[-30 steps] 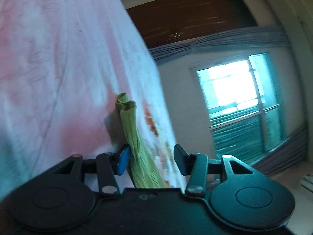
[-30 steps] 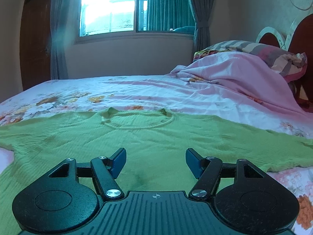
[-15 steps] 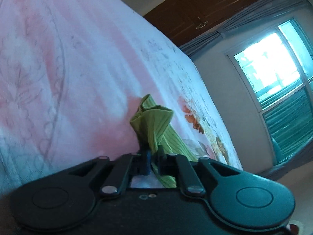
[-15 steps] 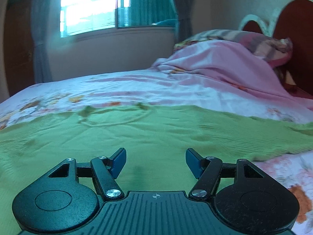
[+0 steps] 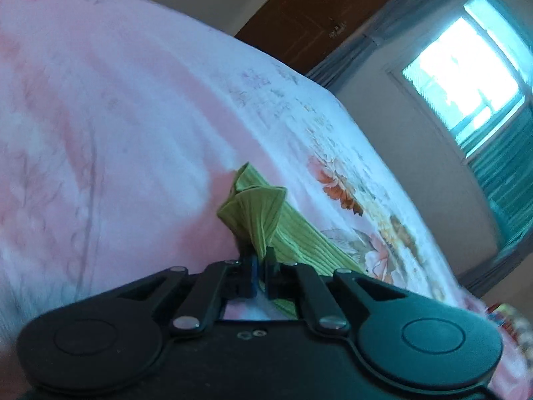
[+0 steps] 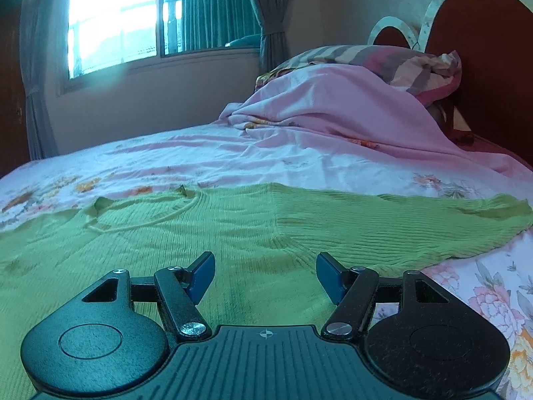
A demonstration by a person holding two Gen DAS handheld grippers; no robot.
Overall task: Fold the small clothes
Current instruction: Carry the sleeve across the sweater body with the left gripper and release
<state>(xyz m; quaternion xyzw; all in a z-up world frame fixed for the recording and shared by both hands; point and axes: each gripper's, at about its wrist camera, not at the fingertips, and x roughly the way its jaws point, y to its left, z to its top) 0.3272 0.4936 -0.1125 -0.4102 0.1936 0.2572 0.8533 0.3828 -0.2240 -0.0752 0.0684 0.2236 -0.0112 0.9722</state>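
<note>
Our left tongs (image 5: 260, 268) were clamped tight on a bunched end of the green ribbed top (image 5: 256, 213), the cloth fanning out in pleats just past the pinched fingers. That end of the top rose off the bed sheet (image 5: 116, 126), pink and white with orange flowers, and the view was tilted. Beyond the bed's edge we saw a dark wooden door (image 5: 299, 23), a grey curtain and a bright window (image 5: 466, 76).

Our right tongs (image 6: 265, 276) stood wide apart with nothing between the blue pads (image 6: 203, 275). They hovered low over the green top (image 6: 233, 233), which lay spread flat across the bed, its round neckline (image 6: 143, 210) to the left and one sleeve (image 6: 416, 230) reaching right. Behind it we saw a heaped pink blanket (image 6: 333, 110), a striped pillow (image 6: 393, 63) against the dark headboard (image 6: 483, 50), and a window (image 6: 116, 23) with curtains.
</note>
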